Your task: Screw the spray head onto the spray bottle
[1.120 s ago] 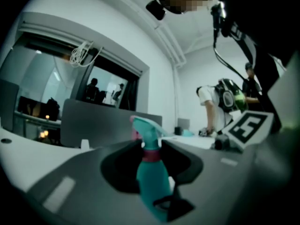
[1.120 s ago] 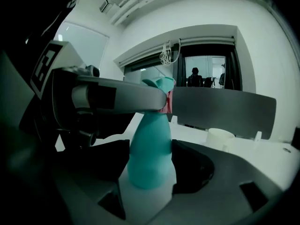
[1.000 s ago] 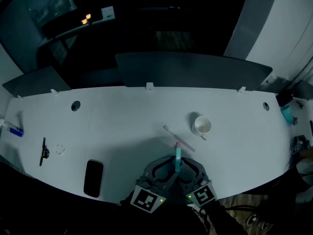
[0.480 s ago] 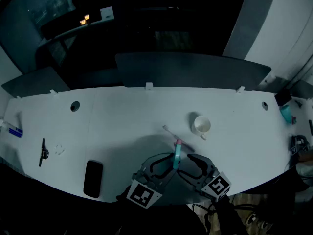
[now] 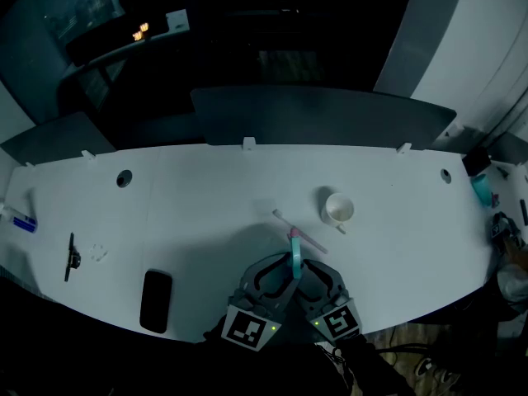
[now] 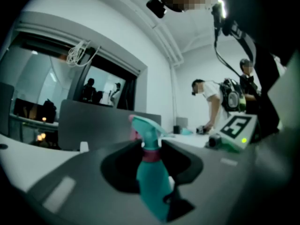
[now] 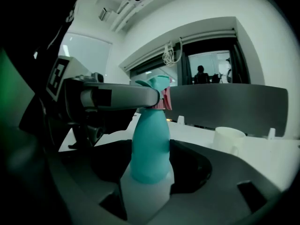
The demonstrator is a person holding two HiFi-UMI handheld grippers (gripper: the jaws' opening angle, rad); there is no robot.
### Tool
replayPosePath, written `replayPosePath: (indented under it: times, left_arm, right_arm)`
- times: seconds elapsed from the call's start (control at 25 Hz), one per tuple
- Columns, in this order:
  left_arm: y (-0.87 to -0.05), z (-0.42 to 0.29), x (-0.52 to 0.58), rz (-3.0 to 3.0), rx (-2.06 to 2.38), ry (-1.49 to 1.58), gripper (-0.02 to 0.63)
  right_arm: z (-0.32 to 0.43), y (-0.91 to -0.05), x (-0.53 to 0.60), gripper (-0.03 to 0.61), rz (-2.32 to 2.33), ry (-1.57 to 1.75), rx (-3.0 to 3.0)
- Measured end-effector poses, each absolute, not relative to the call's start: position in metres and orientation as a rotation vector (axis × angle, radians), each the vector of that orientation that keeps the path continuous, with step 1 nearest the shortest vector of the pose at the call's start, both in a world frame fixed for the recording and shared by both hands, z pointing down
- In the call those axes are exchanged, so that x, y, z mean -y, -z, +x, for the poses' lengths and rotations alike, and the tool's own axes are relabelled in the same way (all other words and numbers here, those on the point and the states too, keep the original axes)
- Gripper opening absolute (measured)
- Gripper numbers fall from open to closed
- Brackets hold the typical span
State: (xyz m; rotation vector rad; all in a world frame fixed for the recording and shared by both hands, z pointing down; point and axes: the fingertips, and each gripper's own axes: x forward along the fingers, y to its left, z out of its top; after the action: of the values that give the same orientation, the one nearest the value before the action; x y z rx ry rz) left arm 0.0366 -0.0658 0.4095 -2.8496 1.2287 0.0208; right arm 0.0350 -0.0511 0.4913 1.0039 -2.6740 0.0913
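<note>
A teal spray bottle (image 5: 294,269) stands upright near the white table's front edge, its teal spray head (image 6: 145,127) on a pink collar (image 6: 150,155). My left gripper (image 5: 286,262) is shut on that collar, just under the spray head; its finger (image 7: 117,97) reaches across to the collar (image 7: 165,99) in the right gripper view. My right gripper (image 5: 305,272) has just been closing. Its jaws now press on both sides of the bottle's body (image 7: 150,144). The bottle's base is hidden behind the grippers.
A white cup (image 5: 339,210) stands just beyond the bottle to the right, and a thin white stick (image 5: 285,219) lies beside it. A black phone (image 5: 156,300) and a black tool (image 5: 72,256) lie to the left. A grey partition (image 5: 322,114) lines the table's back. People stand at the far right (image 6: 211,102).
Half a second ago the right gripper stood off to the right of the bottle. It has moved back left, and its jaws now sit on the bottle's body. The left gripper and the bottle held still.
</note>
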Motion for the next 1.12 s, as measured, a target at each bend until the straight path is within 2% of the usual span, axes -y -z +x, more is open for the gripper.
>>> replayPosePath:
  times: [0.32, 0.44, 0.6, 0.68, 0.84, 0.96, 1.12]
  left_arm:
    - [-0.414, 0.034, 0.053, -3.097, -0.718, 0.026, 0.130]
    - [-0.416, 0.033, 0.053, -3.034, -0.783, 0.057, 0.130]
    - [-0.417, 0.034, 0.055, -2.945, -1.021, 0.029, 0.130]
    - [-0.417, 0.035, 0.057, -2.897, -1.143, 0.024, 0.130]
    - [-0.415, 0.036, 0.061, -2.864, -1.319, -0.037, 0.130]
    - [-0.414, 0.035, 0.060, -2.904, -1.269, -0.066, 0.129]
    - [-0.412, 0.036, 0.052, -3.024, -0.994, -0.079, 0.129]
  right_arm:
    - [0.035, -0.499, 0.046, 0.264, 0.190, -0.027, 2.726]
    - [0.037, -0.500, 0.046, 0.264, 0.300, -0.119, 2.722]
    - [0.040, -0.498, 0.041, 0.264, 0.714, -0.322, 2.785]
    - [0.034, -0.496, 0.041, 0.291, 0.907, -0.334, 2.737]
    - [0.026, -0.500, 0.053, 0.292, 1.171, -0.238, 2.567]
    - [0.025, -0.499, 0.053, 0.292, 1.076, -0.218, 2.629]
    - [0.027, -0.502, 0.045, 0.293, 0.694, -0.143, 2.782]
